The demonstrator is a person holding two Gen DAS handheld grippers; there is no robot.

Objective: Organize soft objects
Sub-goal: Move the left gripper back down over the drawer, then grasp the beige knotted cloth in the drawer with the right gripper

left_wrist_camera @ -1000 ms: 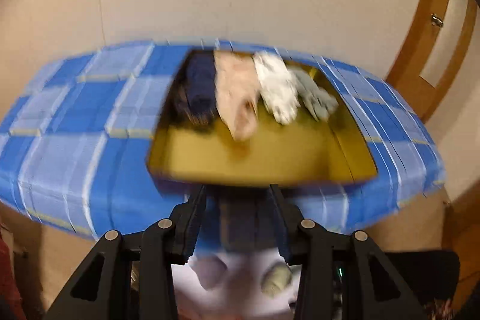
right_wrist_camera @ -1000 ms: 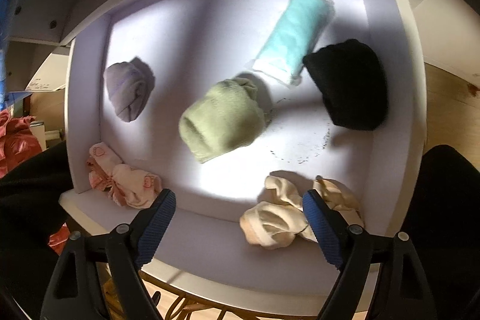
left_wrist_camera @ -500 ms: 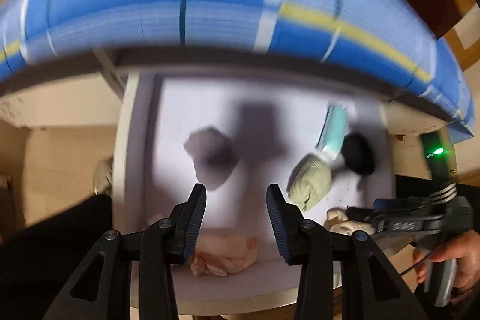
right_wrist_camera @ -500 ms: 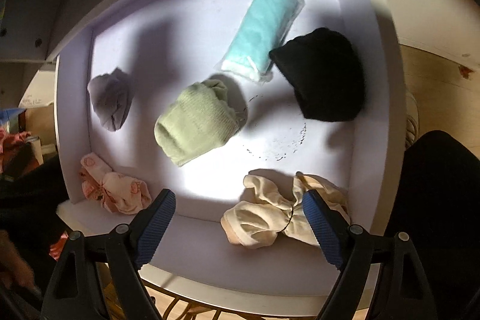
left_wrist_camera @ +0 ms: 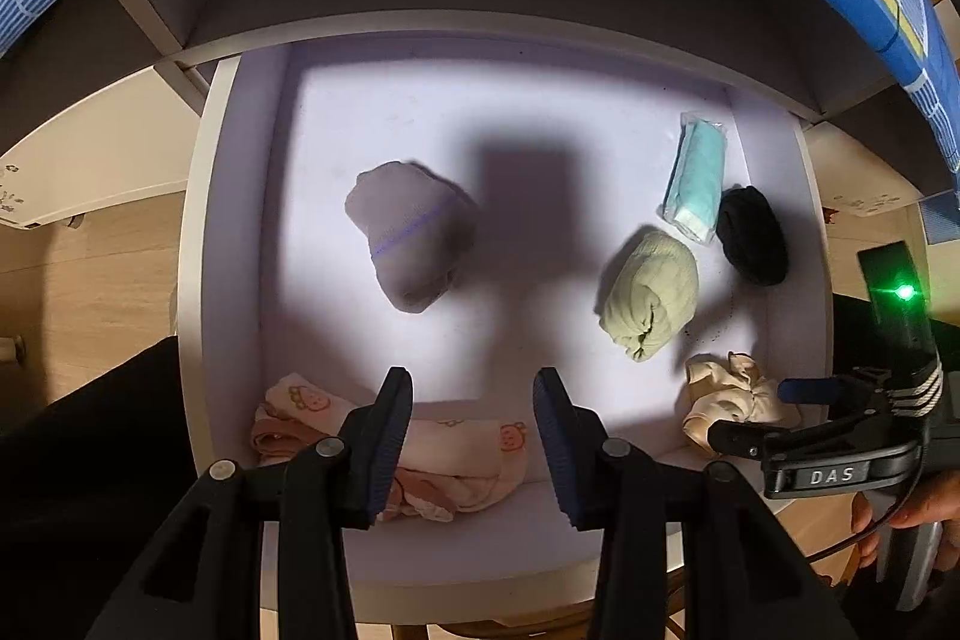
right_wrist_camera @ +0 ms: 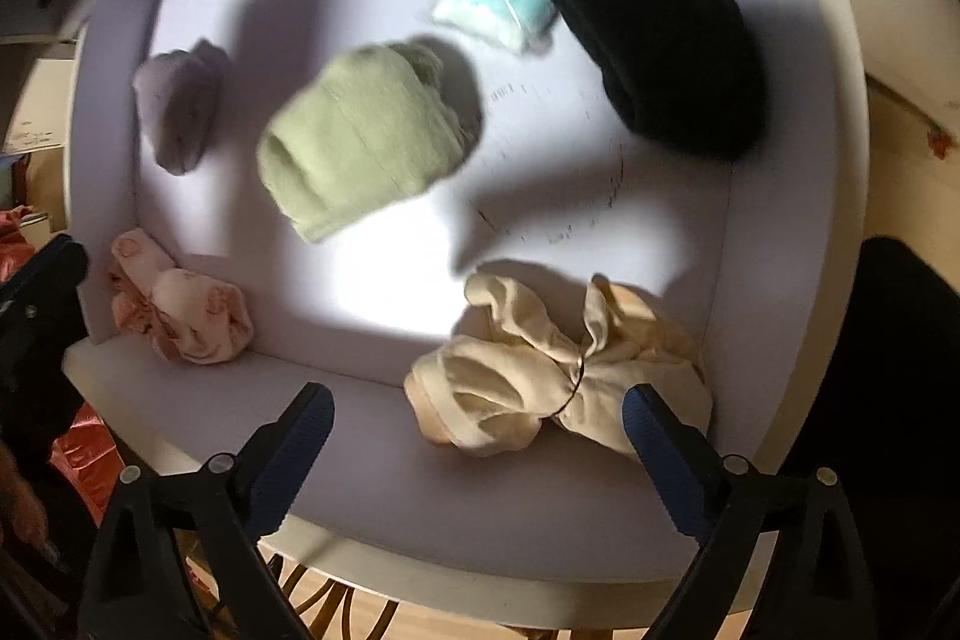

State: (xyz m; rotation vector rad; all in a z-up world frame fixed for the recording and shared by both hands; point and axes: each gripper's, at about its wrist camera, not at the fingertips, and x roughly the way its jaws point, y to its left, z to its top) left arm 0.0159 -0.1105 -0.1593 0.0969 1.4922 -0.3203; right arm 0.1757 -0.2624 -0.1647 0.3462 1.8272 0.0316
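L claw [left_wrist_camera: 474, 436] pts down, narrow gap, empty – R claw [right_wrist_camera: 477, 439] jaws just opened wide, empty.

You can read one label: white capitals "DAS" on the black body of the right gripper [left_wrist_camera: 804, 415], at the right edge of your left wrist view. Nothing else carries legible text.
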